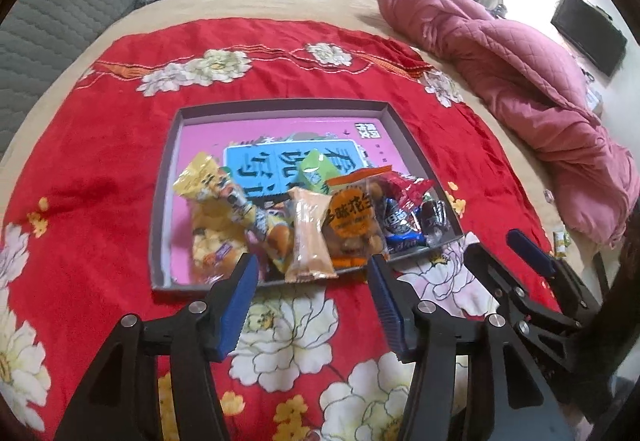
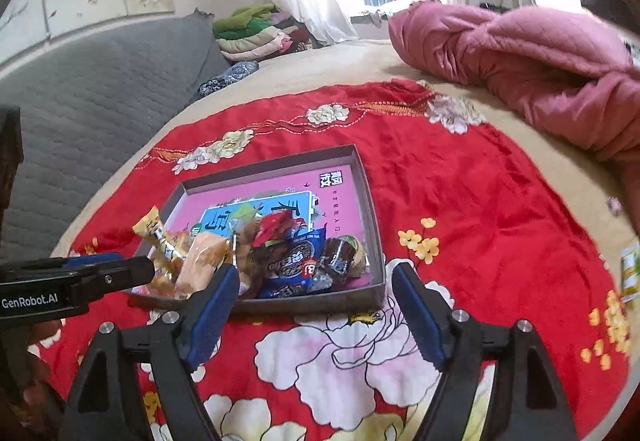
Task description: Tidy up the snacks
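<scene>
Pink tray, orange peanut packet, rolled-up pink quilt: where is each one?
Pink tray [image 1: 280,108]: left wrist view, far rim.
Orange peanut packet [image 1: 352,217]: left wrist view, round orange label.
Rolled-up pink quilt [image 2: 520,57]: right wrist view, quilted top.

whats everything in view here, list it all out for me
tray: 1, grey walls, pink printed floor, on the red cloth
yellow snack pack: 1, yellow, left side of tray
green snack pack: 1, green, middle of tray
orange wafer pack: 1, pale orange, against tray's near wall
peanut pack: 1, clear with orange label, right of the wafer pack
blue cookie pack: 1, blue, near right of tray
red snack pack: 1, red, right side of tray
floral cloth: 1, red with white flowers, on the bed
quilt: 1, pink, right of cloth
folded clothes: 1 stack, green and pink, far end
left tool: 1, black, blue pads, open, empty
right tool: 1, same, open, empty
</scene>
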A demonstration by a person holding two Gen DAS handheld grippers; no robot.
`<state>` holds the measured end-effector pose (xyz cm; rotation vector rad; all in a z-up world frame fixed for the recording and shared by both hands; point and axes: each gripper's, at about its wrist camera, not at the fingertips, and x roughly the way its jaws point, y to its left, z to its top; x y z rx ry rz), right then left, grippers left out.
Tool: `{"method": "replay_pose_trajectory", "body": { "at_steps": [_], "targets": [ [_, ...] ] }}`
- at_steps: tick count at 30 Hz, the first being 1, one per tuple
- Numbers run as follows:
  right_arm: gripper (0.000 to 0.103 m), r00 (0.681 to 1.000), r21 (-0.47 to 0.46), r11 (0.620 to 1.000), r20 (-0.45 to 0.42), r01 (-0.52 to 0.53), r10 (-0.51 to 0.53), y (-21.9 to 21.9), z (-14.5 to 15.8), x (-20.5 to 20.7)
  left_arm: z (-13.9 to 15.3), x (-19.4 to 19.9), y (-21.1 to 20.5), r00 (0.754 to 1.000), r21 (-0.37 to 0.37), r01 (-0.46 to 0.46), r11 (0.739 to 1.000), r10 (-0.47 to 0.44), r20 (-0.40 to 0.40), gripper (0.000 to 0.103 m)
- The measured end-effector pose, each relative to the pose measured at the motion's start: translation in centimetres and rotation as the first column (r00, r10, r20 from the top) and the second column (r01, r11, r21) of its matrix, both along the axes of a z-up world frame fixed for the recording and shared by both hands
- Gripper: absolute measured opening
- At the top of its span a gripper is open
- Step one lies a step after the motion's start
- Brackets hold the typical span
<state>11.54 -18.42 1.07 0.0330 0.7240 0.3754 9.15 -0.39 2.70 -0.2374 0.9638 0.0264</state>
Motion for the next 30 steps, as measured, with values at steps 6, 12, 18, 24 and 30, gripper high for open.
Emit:
{"method": "replay_pose_trajectory", "body": {
  "at_steps": [6, 12, 18, 24, 30],
  "targets": [
    [0.086, 1.0, -0.019, 1.0, -0.005, 0.001, -0.001, 0.2, 0.8, -2.3, 0.2, -1.9, -0.2, 1.0, 0.0, -0.009, 1.0, 0.009, -0.002, 0.058],
    [0.09, 1.0, -0.019, 1.0, 0.004, 0.022, -0.022, -0.1, 1.4, -3.7, 0.5, -3.1, -0.3, 1.0, 0.001, -0.01, 1.0, 0.01, 0.001, 0.058],
    [0.091, 0.999, -0.021, 0.999, 0.016, 0.032, -0.032, -0.2, 2.0, -4.7, 0.8, -4.3, 0.2, 0.999, 0.019, -0.043, 0.999, 0.043, 0.002, 0.059],
    [0.091, 1.0, -0.051, 0.998, 0.003, 0.024, -0.024, 0.4, 2.1, -5.7, 1.1, -5.4, 0.5, 0.998, 0.012, -0.07, 0.997, 0.07, 0.007, 0.059],
    [0.094, 1.0, -0.088, 0.996, -0.001, 0.019, -0.019, 0.9, 2.1, -6.8, 1.0, -6.8, 0.4, 0.998, 0.0, -0.065, 0.998, 0.065, -0.003, 0.059]
  ]
}}
